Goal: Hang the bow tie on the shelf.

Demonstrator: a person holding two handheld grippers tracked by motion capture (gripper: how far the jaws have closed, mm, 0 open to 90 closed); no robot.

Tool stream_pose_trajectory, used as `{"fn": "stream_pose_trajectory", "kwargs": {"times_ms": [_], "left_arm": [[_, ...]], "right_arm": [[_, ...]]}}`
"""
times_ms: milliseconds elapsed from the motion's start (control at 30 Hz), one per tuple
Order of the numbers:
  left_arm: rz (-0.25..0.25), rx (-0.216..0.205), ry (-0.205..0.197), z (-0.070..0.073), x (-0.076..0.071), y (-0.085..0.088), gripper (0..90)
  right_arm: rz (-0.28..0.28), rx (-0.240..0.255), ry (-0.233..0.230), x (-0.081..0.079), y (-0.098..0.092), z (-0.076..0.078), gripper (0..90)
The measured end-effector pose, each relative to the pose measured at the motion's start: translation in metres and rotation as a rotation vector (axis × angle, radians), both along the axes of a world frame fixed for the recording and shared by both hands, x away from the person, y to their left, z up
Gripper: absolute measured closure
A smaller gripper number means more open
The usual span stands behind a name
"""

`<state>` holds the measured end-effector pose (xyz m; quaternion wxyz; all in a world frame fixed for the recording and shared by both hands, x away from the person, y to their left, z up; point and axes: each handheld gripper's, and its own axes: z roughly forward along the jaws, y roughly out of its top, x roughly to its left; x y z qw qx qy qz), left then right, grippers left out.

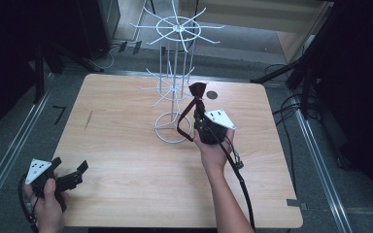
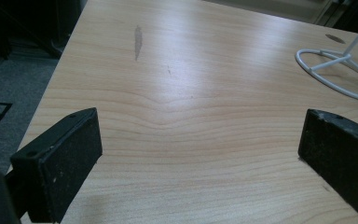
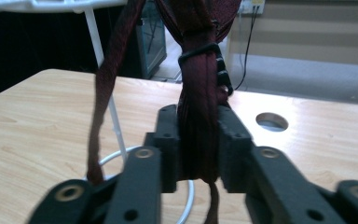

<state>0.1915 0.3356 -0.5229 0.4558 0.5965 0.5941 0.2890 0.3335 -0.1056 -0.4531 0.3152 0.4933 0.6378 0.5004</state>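
Grippers are numbering two, one per hand. One white wire rack [image 1: 174, 77] is standing on the wooden table [image 1: 126, 160], with a ring base and two tiers of spoked arms. One dark red bow tie [image 1: 197, 94] is showing, along with its strap.

Looking at the bow tie itself, it is a deep maroon fabric piece, bunched and cinched by a black band [image 3: 199, 50] in the right gripper view, with a black clip [image 3: 223, 74] sitting just beside the band. A thin strap of the same maroon is hanging off to one side in a loop [image 1: 183, 124] beside the rack's pole.

The right gripper [image 1: 207, 127] is pinching the bow tie's gathered fabric [image 3: 198, 135] between its jaws, above the table near the rack's base ring and below the lower tier. The fabric's long axis is running roughly upright, from the jaws up toward the knot, which is sitting close to one of the lower spokes; whether they are touching is unclear.

The left gripper [image 1: 73, 177] is resting at the table's near left corner, its jaws [image 2: 60, 168] spread wide with nothing but bare wood between them.
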Motion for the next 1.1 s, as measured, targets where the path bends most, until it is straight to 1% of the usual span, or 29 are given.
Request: {"fn": "stream_pose_trajectory", "kwargs": {"times_ms": [167,233,267,300,333,367,400,500,600,700,800,833,900,1100], "left_arm": [[0.001,0.0,0.0,0.0,0.0,0.0,0.0],[0.0,0.0,0.0,0.0,0.0,0.0,0.0],[0.0,0.0,0.0,0.0,0.0,0.0,0.1],[0.0,0.001,0.0,0.0,0.0,0.0,0.0],[0.0,0.001,0.0,0.0,0.0,0.0,0.1],[0.0,0.001,0.0,0.0,0.0,0.0,0.1],[0.0,0.001,0.0,0.0,0.0,0.0,0.0],[0.0,0.001,0.0,0.0,0.0,0.0,0.0],[0.0,0.001,0.0,0.0,0.0,0.0,0.0],[0.001,0.0,-0.001,0.0,0.0,0.0,0.0],[0.001,-0.002,0.0,0.0,0.0,0.0,0.1],[0.001,-0.002,0.0,0.0,0.0,0.0,0.1],[0.001,-0.002,-0.001,0.0,0.0,0.0,0.0],[0.002,-0.001,-0.001,0.0,0.0,0.0,0.0]], "right_arm": [[0.01,0.03,0.027,0.0,-0.004,-0.006,64.5],[0.019,0.031,0.035,0.0,-0.006,-0.008,60.2],[0.019,0.031,0.035,0.0,-0.006,-0.008,60.2],[0.031,0.032,0.047,-0.001,-0.006,-0.009,56.1],[0.031,0.032,0.047,-0.001,-0.006,-0.009,56.1],[0.047,0.034,0.06,-0.002,-0.007,-0.012,52.6],[0.047,0.034,0.06,-0.002,-0.007,-0.012,52.6],[0.067,0.029,0.086,-0.005,-0.007,-0.017,49.2],[0.079,0.026,0.083,-0.008,-0.008,-0.022,46.9],[0.109,0.039,0.071,-0.012,-0.01,-0.025,42.0],[0.122,0.029,0.062,-0.016,-0.012,-0.026,38.1],[0.122,0.029,0.062,-0.016,-0.012,-0.026,38.1],[0.115,0.027,0.055,-0.02,-0.016,-0.027,35.3],[0.098,0.044,0.039,-0.026,-0.029,-0.027,30.9]]}}
